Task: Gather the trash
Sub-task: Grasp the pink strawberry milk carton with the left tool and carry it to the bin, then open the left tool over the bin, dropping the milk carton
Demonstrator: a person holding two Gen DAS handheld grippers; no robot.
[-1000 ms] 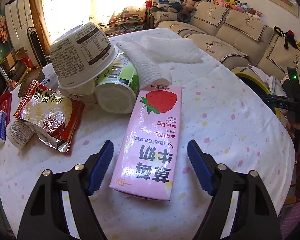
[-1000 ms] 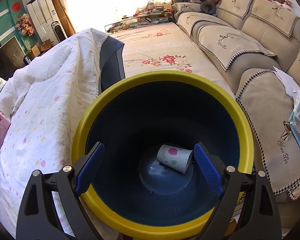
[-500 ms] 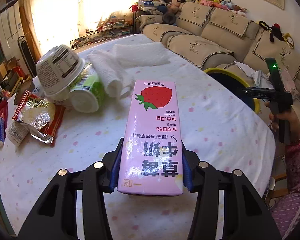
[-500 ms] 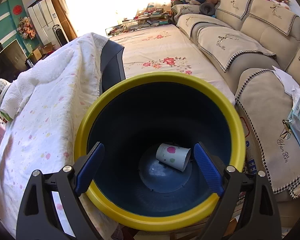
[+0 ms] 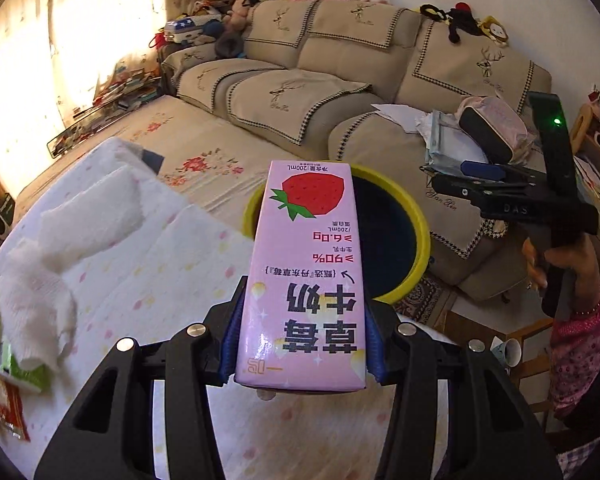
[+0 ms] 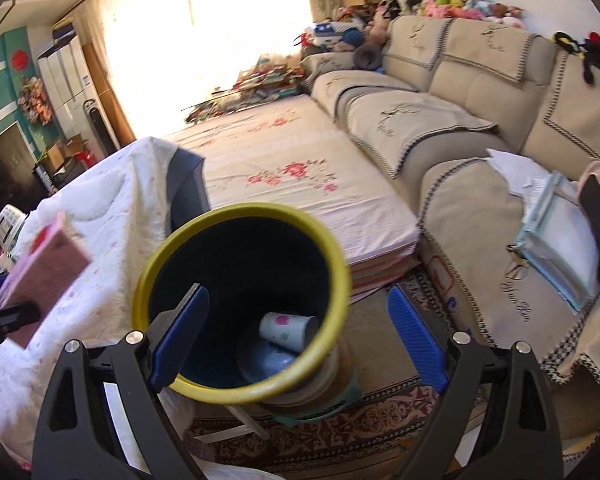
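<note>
Item in transit: pink strawberry milk carton, clamped at its lower end between the blue pads of the left gripper, lifted clear of the tablecloth and pointed toward the yellow-rimmed bin beyond the table edge.

Already collected: one paper cup with coloured dots, lying on its side at the bottom of the bin (nothing else shows inside).

Right gripper: jaws wide apart, nothing between them, poised over the bin mouth.

Outstanding, judged from the left wrist view: crumpled white paper towels on the cloth; a green-labelled container and a red snack wrapper at the left edge, both only partly in view.

Progress estimate: early to middle; the carton is not yet dropped, and several pieces remain on the table.
</note>
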